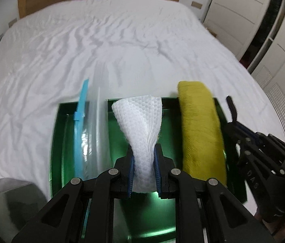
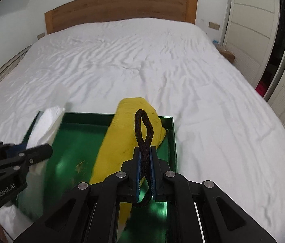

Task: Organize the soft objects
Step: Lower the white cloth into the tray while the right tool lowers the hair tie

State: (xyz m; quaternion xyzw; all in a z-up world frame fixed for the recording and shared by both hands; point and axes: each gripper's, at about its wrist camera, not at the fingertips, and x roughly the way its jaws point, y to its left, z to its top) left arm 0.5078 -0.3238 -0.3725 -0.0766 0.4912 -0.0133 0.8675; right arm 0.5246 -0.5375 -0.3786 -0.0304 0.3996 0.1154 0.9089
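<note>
Landmark: green tray [image 1: 61, 133], lying on the white bed sheet [image 1: 61, 50] near the foot of the bed; wooden headboard [image 2: 120, 8] at the far end.

Left hand-held gripper [image 1: 144, 160]: jaws narrow, clamped on a white embossed paper towel [image 1: 140, 119]. The towel is pinched at its waist between the blue pads [image 1: 131, 168] and fans out upward above the middle of the tray. In the right wrist view the same gripper [image 2: 41, 147] sits over the tray's left part, towel [image 2: 47, 121] blurred.

Right hand-held gripper [image 2: 146, 162]: jaws fully closed on a black braided cord loop [image 2: 143, 125]. The loop stands upright above the fingertips, over the tray's right part; its lower end hangs below the pads. In the left wrist view this gripper [image 1: 233, 117] is at the tray's right edge.

Yellow-green folded cloth [image 1: 201, 129]: lies lengthwise in the right part of the tray, far end resting over the tray's far rim onto the sheet. Seen also in the right wrist view [image 2: 120, 141], directly behind the cord loop.

Clear zip bag with blue slider strip [image 1: 81, 129]: in the left part of the tray, far end past the rim. Blurred; contents cannot be told.

Grey object [image 1: 6, 198] at the tray's near left, unidentifiable. White wardrobe doors [image 2: 249, 30] beyond the bed on the right.
</note>
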